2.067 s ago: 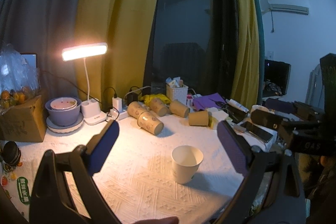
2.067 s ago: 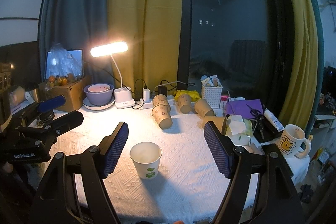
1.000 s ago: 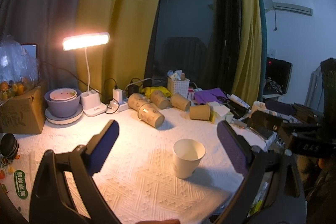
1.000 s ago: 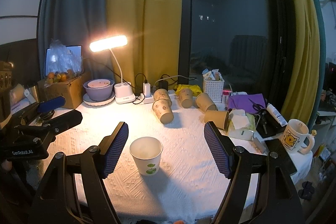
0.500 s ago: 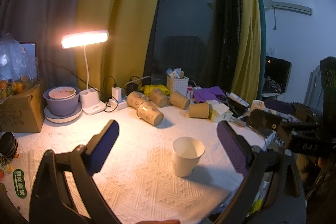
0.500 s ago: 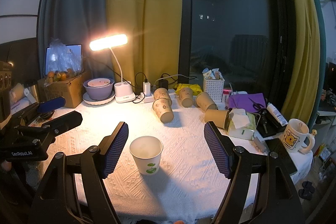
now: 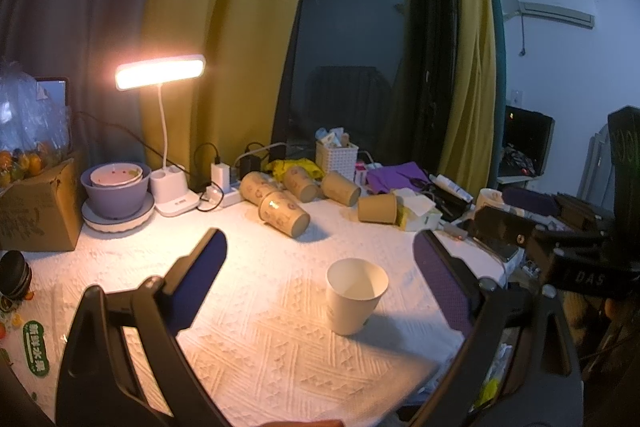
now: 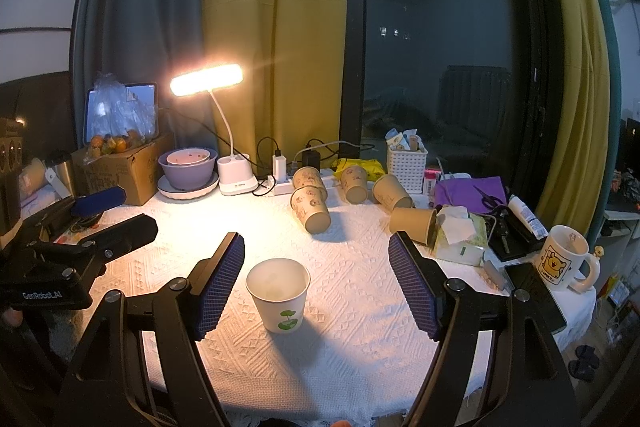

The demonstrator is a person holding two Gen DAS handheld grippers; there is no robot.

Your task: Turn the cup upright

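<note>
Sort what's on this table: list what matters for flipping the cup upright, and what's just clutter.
Job:
white paper cup, already upright
left tongs, open
right tongs, open

Clutter:
brown paper cups lying on their sides
desk lamp
purple bowl
bear mug
white basket

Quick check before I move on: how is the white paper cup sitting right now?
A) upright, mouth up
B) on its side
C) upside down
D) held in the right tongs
A: the white paper cup stands free on the white tablecloth with its open mouth facing up, between the open right tongs but untouched.

wrist views forward, sharing cup point(image 7: 356, 295), tablecloth point(image 8: 352, 259)
</note>
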